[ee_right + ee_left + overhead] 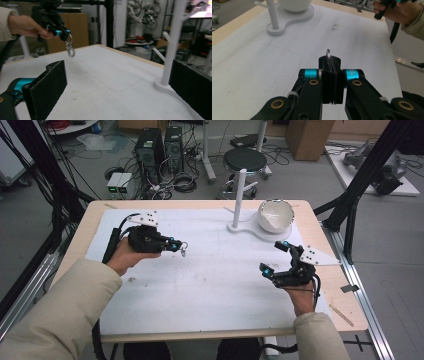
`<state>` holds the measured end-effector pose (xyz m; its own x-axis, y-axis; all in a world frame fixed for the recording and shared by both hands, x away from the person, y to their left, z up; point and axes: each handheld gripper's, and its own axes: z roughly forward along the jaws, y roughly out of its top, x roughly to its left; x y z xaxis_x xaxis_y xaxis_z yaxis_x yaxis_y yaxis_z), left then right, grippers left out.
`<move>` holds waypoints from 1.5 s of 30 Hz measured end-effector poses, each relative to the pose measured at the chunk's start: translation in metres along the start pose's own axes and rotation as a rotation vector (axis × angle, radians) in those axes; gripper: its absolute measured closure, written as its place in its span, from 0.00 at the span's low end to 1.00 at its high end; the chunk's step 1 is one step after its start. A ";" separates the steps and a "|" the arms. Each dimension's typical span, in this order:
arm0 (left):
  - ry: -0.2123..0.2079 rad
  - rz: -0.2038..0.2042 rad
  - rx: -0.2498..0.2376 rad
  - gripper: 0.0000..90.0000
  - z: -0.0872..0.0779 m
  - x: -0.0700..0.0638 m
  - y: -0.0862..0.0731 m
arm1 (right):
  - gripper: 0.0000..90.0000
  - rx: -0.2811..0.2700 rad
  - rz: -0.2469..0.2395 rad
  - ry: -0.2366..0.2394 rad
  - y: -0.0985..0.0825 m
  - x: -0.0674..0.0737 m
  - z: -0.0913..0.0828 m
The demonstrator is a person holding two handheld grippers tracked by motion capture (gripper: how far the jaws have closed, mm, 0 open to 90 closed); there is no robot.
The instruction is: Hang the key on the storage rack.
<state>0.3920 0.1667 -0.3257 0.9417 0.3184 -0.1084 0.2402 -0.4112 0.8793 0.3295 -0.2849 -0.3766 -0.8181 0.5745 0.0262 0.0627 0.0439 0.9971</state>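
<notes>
My left gripper [176,245] is shut on a small metal key ring with a clasp [183,251] and holds it above the white mat [210,280] at the left. The ring's thin edge [328,53] sticks up between the closed pads in the left gripper view. In the right gripper view the ring and clasp [70,49] dangle from that left gripper [60,32]. My right gripper [275,257] hovers open at the right, its pads [48,86] wide apart with nothing between them. A white peg stand [240,187] rises at the back of the mat, and a white bowl [275,215] rests on its base.
The stand's pegs [175,37] are close by on the right of the right gripper view. The wooden table edge [200,204] borders the mat. Black frame posts [360,175] flank the table. A stool [245,160], computer towers [150,150] and cables lie on the floor behind.
</notes>
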 end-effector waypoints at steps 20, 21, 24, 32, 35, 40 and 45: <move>-0.134 0.067 -0.182 0.98 -0.004 -0.021 -0.002 | 0.01 0.184 -0.049 0.377 0.066 0.029 0.097; -0.141 0.072 -0.186 0.98 -0.003 -0.022 -0.002 | 0.01 0.191 -0.058 0.385 0.067 0.031 0.101; -0.152 0.085 -0.186 0.98 -0.002 -0.024 0.000 | 0.01 0.203 -0.067 0.415 0.070 0.035 0.112; -0.178 0.088 -0.193 0.98 0.003 -0.028 0.001 | 0.05 0.231 -0.073 0.473 0.068 0.042 0.132; -0.194 0.091 -0.195 0.98 0.005 -0.028 0.002 | 0.06 0.231 -0.059 0.490 0.067 0.043 0.138; -0.199 0.097 -0.197 0.98 0.007 -0.028 0.002 | 0.18 0.233 -0.073 0.511 0.066 0.043 0.143; -0.205 0.092 -0.199 0.98 0.008 -0.028 0.002 | 0.29 0.250 -0.059 0.538 0.064 0.044 0.146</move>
<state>0.3678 0.1502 -0.3243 0.9902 0.1000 -0.0978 0.1200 -0.2481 0.9613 0.3809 -0.1370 -0.3219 -0.9949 0.0734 0.0692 0.0878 0.2918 0.9524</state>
